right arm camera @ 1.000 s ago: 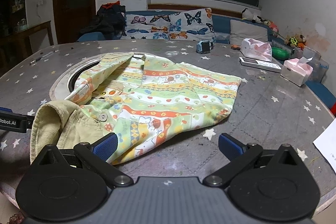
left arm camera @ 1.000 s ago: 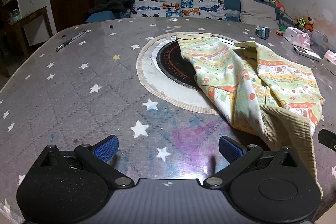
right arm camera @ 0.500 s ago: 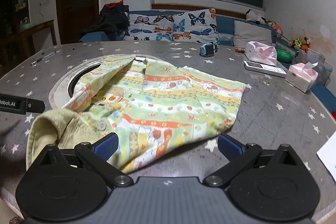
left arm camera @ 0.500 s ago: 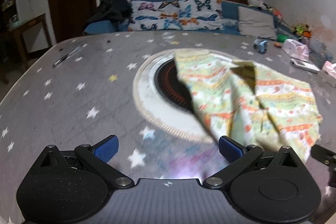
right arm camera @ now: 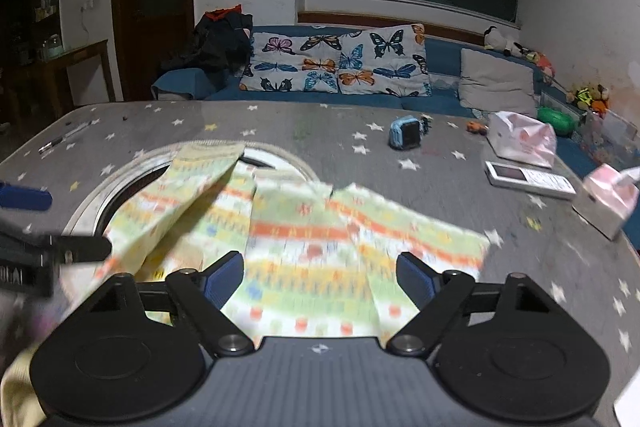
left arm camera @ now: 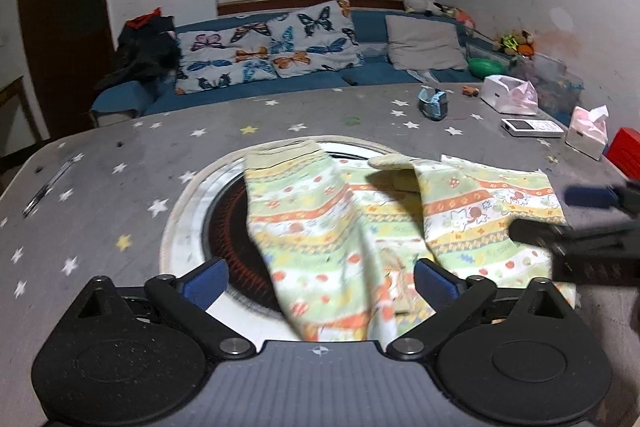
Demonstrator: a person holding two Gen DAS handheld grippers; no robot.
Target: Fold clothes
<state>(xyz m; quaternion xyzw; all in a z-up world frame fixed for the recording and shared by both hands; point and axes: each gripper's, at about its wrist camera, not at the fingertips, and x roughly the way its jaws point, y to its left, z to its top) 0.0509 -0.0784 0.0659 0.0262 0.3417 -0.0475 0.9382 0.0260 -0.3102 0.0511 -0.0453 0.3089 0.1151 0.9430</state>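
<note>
The garment is striped in green, yellow and orange; the grey counter is dotted with stars.

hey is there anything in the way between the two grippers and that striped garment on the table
Nothing visible. The garment lies right under both open grippers: the left gripper and right gripper each have cloth showing between their fingers. The watch, phone and tissue box sit on the table, farther off.
</note>
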